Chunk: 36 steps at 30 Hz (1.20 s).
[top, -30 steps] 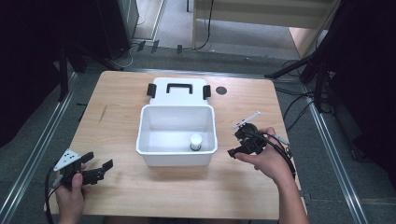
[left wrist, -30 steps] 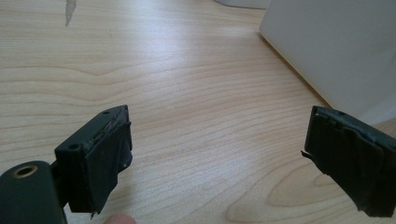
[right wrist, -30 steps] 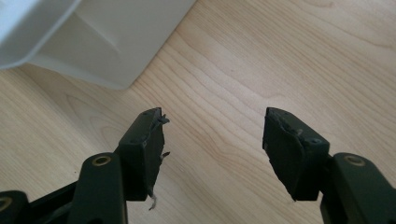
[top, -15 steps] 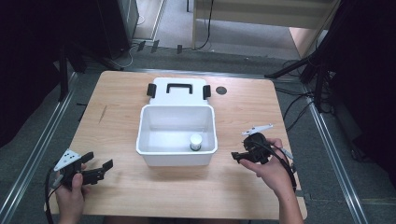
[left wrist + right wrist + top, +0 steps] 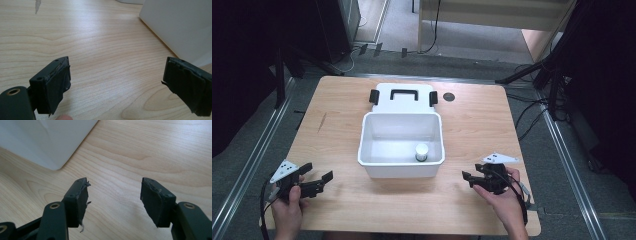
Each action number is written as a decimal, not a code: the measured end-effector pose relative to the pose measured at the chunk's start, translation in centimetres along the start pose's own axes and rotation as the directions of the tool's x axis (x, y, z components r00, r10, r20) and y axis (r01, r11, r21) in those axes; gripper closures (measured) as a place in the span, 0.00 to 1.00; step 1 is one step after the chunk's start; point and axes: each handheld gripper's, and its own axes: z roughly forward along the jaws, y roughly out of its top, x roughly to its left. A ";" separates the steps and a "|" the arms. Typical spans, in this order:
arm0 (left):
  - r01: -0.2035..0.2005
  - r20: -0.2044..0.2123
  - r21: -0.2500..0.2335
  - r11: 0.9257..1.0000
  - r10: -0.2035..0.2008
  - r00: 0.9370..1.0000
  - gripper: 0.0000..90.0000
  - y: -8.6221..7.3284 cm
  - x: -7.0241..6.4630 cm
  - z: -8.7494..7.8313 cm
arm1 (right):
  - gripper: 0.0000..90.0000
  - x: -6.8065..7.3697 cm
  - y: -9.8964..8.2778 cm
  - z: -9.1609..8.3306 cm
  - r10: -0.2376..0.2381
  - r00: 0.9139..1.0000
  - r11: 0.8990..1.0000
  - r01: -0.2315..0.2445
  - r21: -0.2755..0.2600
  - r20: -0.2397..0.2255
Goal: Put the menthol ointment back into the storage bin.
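Both the left gripper (image 5: 319,181) and right gripper (image 5: 471,179) rest low on the table (image 5: 472,125) with jaws spread and empty, flanking the white bin (image 5: 401,170) holding the small white-capped jar (image 5: 421,151); any next reach should clear the bin's rim.

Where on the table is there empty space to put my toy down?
Bare wood lies left of the white bin, and right of it above the right gripper. The middle is crowded: the bin, its lid behind, and a small white-capped bottle inside.
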 end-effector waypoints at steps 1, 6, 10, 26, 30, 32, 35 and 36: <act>0.000 0.000 0.000 1.000 0.000 1.000 0.09 0.0 0.0 0.0 | 0.44 0.0 0.0 0.0 0.000 1.000 1.000 0.000 0.000 0.000; -0.003 -0.003 0.001 1.000 0.003 1.000 0.09 0.0 0.0 0.0 | 0.45 -0.6 -3.2 -0.3 0.054 0.999 0.994 -0.053 -0.099 0.006; -0.004 -0.005 0.004 1.000 0.004 1.000 0.09 0.0 -0.1 0.1 | 0.45 -0.9 -4.4 -0.9 0.080 0.997 0.983 -0.080 -0.164 -0.006; -0.005 -0.011 -0.008 1.000 0.004 1.000 0.09 0.0 -0.1 -0.1 | 0.32 -0.6 -7.2 -1.4 0.137 0.990 0.939 -0.120 -0.322 0.031; -0.008 -0.014 -0.012 1.000 0.008 1.000 0.09 -0.1 -0.2 -0.1 | 0.31 -0.6 -7.0 -1.3 0.145 0.989 0.938 -0.124 -0.325 0.042; -0.009 -0.017 -0.015 1.000 0.008 1.000 0.09 -0.1 -0.2 -0.1 | 0.30 -0.7 -7.1 -1.3 0.161 0.986 0.934 -0.139 -0.329 0.040; -0.008 -0.018 -0.018 1.000 0.008 1.000 0.09 -0.1 -0.2 -0.1 | 0.30 -0.8 -7.1 -1.3 0.171 0.985 0.932 -0.151 -0.330 0.034; -0.007 -0.017 -0.018 1.000 0.006 1.000 0.09 -0.1 -0.2 -0.2 | 0.30 -0.8 -7.1 -1.3 0.173 0.984 0.933 -0.151 -0.326 0.039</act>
